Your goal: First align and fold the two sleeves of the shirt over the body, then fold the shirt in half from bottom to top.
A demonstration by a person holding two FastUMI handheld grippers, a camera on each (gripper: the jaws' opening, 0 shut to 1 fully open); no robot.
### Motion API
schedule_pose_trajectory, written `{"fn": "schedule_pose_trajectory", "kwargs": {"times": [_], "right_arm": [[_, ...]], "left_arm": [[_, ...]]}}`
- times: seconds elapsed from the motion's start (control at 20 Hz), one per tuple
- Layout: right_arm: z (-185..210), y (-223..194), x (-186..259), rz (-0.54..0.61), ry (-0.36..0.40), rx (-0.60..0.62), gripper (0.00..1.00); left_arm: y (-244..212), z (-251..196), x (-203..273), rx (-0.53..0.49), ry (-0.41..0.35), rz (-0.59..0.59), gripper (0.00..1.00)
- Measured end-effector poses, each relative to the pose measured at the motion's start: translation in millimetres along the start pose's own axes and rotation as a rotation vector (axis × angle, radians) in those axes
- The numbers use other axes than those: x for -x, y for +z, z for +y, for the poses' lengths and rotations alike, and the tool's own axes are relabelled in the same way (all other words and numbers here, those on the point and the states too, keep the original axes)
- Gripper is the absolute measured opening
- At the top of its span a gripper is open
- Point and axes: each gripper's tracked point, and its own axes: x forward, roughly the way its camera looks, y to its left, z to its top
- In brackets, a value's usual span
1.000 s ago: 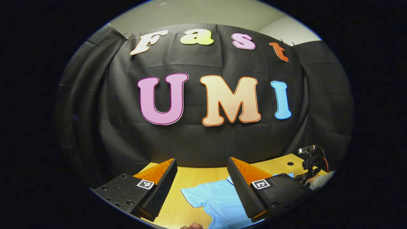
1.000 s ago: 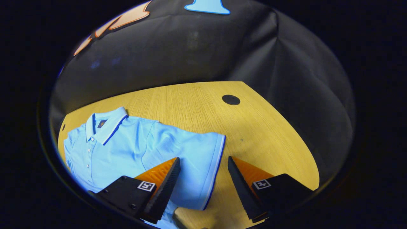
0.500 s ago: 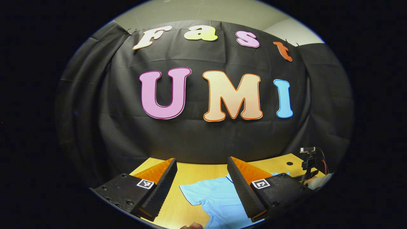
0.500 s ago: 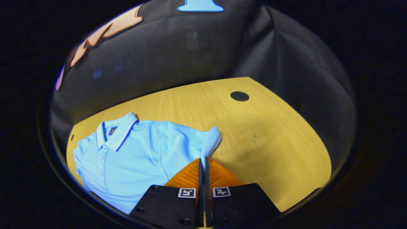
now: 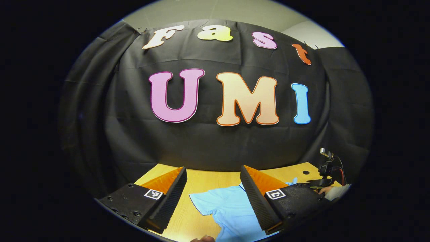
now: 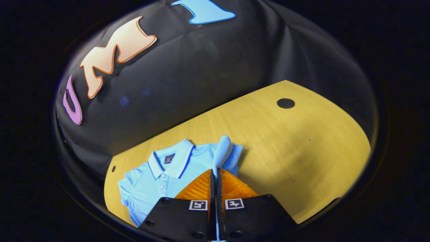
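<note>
A light blue polo shirt [image 6: 158, 181] lies face up on the wooden table [image 6: 302, 144], collar toward the booth wall. My right gripper [image 6: 215, 170] is shut on the sleeve [image 6: 223, 151], which stands bunched up above the fingertips, lifted off the table near the collar. In the left gripper view the shirt [image 5: 228, 208] lies below and ahead, with its other sleeve [image 5: 201, 201] spread flat on the wood. My left gripper [image 5: 212, 169] hangs open above the table with nothing between its fingers. Farther right in that view sit the right gripper [image 5: 327, 168] and the hand holding it [image 5: 331, 191].
A round dark hole [image 6: 286, 103] marks the table's far right part, and a smaller one [image 6: 113, 168] sits near its left corner. Black cloth walls the booth behind the table. Bare wood stretches to the right of the shirt.
My right gripper went from open over the sleeve to shut on it, then lifted it and carried it inward toward the collar. The left gripper stayed open, barely shifting.
</note>
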Motion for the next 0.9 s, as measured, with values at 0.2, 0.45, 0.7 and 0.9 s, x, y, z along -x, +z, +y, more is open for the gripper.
{"fn": "schedule_pose_trajectory", "kwargs": {"times": [0.2,0.45,0.7,0.9], "right_arm": [[33,-26,-10,0.056,0.082,-0.046,0.04],[51,-48,-14,0.108,0.111,-0.047,0.05],[63,-42,10,0.071,0.164,0.014,0.86],[64,-34,38,0.040,0.171,0.114,0.92]], "left_arm": [[-7,8,2,-0.013,0.013,0.028,0.95],[-15,14,0,-0.004,0.021,0.048,0.96],[-37,14,-14,0.011,0.016,0.083,0.95],[-67,12,-37,0.043,0.007,0.142,0.95]]}}
